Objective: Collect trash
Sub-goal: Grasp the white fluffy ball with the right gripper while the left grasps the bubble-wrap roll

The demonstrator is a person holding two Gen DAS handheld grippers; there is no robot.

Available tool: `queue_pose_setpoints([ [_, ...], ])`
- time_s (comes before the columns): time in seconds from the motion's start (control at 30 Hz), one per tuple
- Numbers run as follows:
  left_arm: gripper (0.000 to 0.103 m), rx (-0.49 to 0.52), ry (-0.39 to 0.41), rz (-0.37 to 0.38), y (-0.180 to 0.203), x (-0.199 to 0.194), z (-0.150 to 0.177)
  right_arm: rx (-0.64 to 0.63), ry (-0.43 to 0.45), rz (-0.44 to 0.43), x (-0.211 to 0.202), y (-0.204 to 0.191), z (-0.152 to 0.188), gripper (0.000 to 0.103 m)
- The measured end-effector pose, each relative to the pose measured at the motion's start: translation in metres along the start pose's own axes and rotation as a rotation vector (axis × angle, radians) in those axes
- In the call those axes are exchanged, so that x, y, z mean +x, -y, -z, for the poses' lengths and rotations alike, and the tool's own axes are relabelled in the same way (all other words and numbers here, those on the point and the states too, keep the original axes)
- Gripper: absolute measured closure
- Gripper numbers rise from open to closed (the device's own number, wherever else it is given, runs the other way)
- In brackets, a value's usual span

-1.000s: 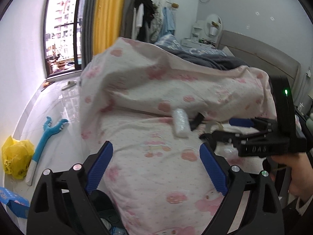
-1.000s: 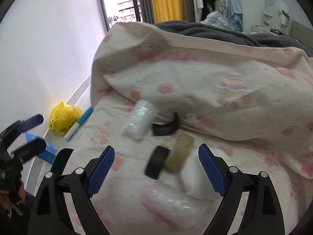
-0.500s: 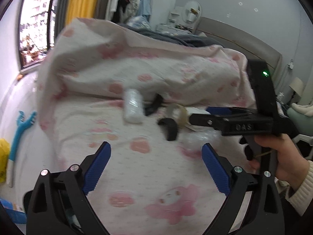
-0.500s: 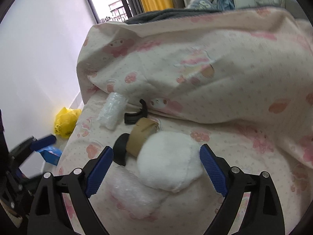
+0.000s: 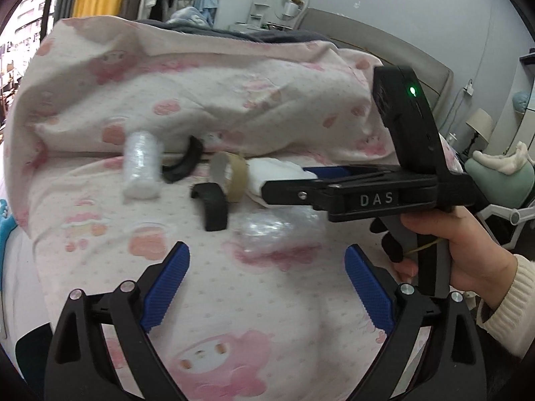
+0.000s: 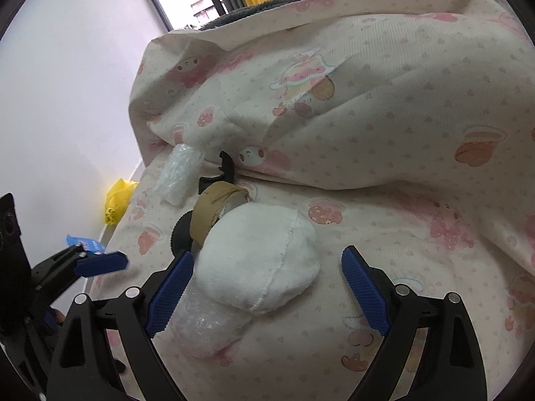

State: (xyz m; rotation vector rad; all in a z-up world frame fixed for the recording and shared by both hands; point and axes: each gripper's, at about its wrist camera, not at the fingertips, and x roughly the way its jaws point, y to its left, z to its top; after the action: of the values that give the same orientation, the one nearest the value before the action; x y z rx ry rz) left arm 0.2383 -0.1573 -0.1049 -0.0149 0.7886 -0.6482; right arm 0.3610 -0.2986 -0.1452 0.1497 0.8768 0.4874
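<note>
A small pile of trash lies on the pink-patterned bed sheet (image 5: 254, 307). It holds a white fluffy pad (image 6: 260, 260), a brown tape roll (image 6: 214, 207), two black curved pieces (image 5: 212, 205) (image 5: 184, 165), a bubble-wrap roll (image 5: 140, 163) and crumpled clear plastic (image 5: 277, 227). My right gripper (image 6: 267, 255) is open, its blue fingers on either side of the white pad; the clear plastic (image 6: 207, 327) lies under its left finger. In the left wrist view it reaches in from the right (image 5: 291, 180). My left gripper (image 5: 265, 254) is open, just short of the clear plastic.
A folded duvet (image 5: 200, 83) rises right behind the pile. A person's hand (image 5: 461, 244) in a cream sleeve holds the right gripper. On the floor by the wall lie a yellow bag (image 6: 117, 200) and a blue packet (image 6: 83, 242).
Both grippers have moved forward toward the pile. The right gripper has come down over the white pad, which now sits between its fingers. Both stay open.
</note>
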Motion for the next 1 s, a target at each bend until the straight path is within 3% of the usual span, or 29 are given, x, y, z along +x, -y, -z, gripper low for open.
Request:
queue_pose_setpoints([
  [0.07,0.008,0.008,-0.011,0.011,0.005,0.006,0.001,-0.011,0.008,-0.001,-0.002,0.000,0.001,0.012],
  [0.17,0.008,0.005,-0.021,0.016,0.009,0.014,0.001,-0.042,0.006,0.006,-0.002,-0.003,0.000,0.029],
  [0.37,0.008,0.000,-0.028,0.007,0.012,0.027,-0.002,-0.097,-0.012,0.003,-0.001,-0.010,-0.001,0.043],
  [0.57,0.009,-0.015,-0.025,-0.012,0.013,0.035,-0.008,-0.135,-0.005,0.020,-0.010,-0.011,-0.001,0.044],
  [0.87,0.022,-0.009,-0.040,-0.024,0.017,0.054,-0.019,-0.049,0.020,-0.043,-0.029,0.007,0.003,0.044],
  [1.0,0.033,-0.001,-0.053,-0.022,0.020,0.062,-0.021,-0.042,0.035,-0.033,-0.037,0.012,0.003,0.044],
])
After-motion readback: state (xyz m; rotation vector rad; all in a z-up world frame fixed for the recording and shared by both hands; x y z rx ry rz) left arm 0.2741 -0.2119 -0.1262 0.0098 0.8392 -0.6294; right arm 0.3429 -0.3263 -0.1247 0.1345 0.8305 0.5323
